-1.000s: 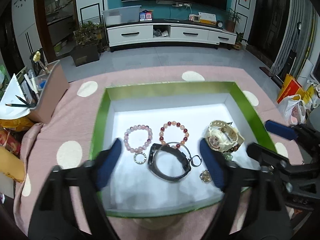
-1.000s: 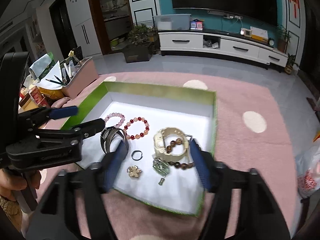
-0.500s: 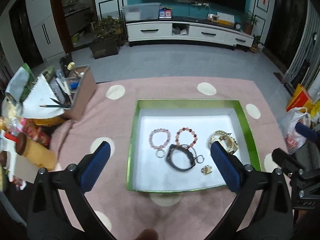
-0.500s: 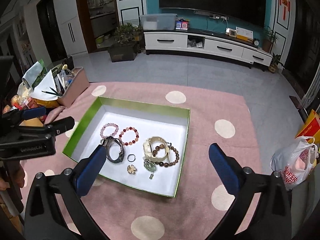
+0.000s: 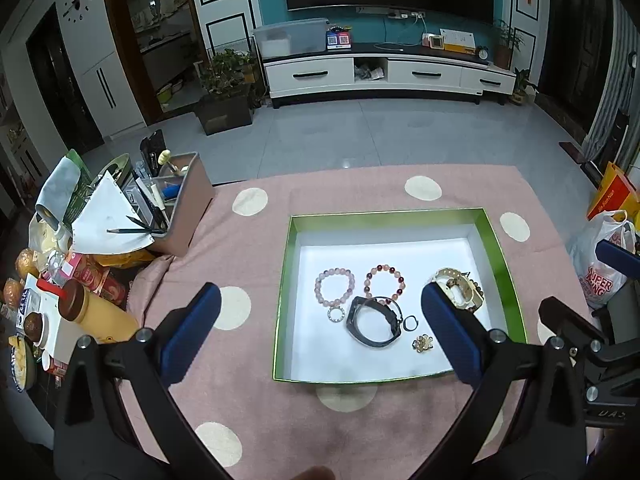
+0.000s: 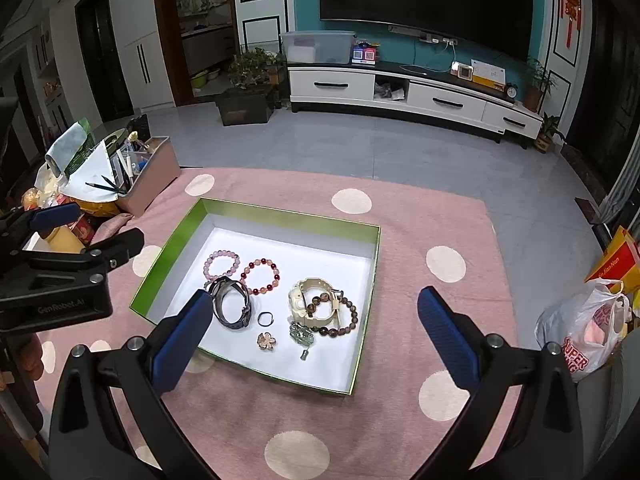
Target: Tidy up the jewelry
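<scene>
Green-rimmed tray: a shallow rectangular box (image 5: 496, 240) with green walls and a white floor, lying on a pink cloth with cream dots (image 5: 256, 264) that covers the table; every piece of jewelry lies inside it.
Pale pink bead bracelet (image 5: 334, 286): toward the tray's far left, flat on the white floor, with a small sparkly silver ring (image 5: 335, 314) just beside its near edge.
Red and peach bead bracelet (image 5: 384, 281): just to the right of the pink one, apart from it.
Black band watch (image 5: 374, 327): near the tray's middle, its far rim touching or overlapping the red bracelet's near edge.
Small dark ring (image 6: 265, 318): just right of the black watch.
Gold flower brooch (image 6: 266, 341): close to the tray's near edge, beside the dark ring.
Cream watch (image 6: 310, 305): toward the tray's right side, with a dark brown bead bracelet (image 6: 338, 320) draped over it.
Green pendant (image 6: 301, 335): touching the brown beads' near side.
Left gripper (image 5: 320, 336): jaws spread wide, holding nothing, raised above the tray's near left part.
Right gripper (image 6: 314, 336): jaws spread wide, holding nothing, raised above the tray's near edge.
Brown organizer box (image 5: 182, 208): at the cloth's far left corner, stuffed with pens and papers.
</scene>
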Tool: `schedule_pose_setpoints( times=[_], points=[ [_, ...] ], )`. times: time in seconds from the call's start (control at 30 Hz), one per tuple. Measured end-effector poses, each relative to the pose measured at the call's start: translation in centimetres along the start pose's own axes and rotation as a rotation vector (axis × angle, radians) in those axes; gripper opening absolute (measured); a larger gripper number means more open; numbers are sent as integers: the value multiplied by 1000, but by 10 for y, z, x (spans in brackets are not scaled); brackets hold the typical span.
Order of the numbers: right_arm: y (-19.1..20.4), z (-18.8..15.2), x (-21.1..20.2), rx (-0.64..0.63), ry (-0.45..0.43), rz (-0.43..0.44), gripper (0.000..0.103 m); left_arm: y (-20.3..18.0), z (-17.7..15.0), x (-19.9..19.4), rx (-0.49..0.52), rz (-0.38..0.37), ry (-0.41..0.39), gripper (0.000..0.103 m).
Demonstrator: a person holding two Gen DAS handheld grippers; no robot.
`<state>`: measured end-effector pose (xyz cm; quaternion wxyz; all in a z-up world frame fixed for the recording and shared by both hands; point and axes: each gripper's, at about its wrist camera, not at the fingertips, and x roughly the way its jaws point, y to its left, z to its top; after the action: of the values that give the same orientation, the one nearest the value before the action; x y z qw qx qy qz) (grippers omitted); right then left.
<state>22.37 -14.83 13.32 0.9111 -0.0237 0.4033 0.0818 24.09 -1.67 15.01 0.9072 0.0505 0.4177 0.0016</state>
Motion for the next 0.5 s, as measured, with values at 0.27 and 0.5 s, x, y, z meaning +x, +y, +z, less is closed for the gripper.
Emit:
schedule_pose_setpoints(
  times=[0.27, 0.5],
  points=[
    [2, 0, 1, -8, 0, -21, 102, 2, 0, -2, -12, -11, -6, 101],
    [4, 0, 3, -13, 7, -21, 102, 6, -1, 2, -21, -15, 2, 101]
  ],
)
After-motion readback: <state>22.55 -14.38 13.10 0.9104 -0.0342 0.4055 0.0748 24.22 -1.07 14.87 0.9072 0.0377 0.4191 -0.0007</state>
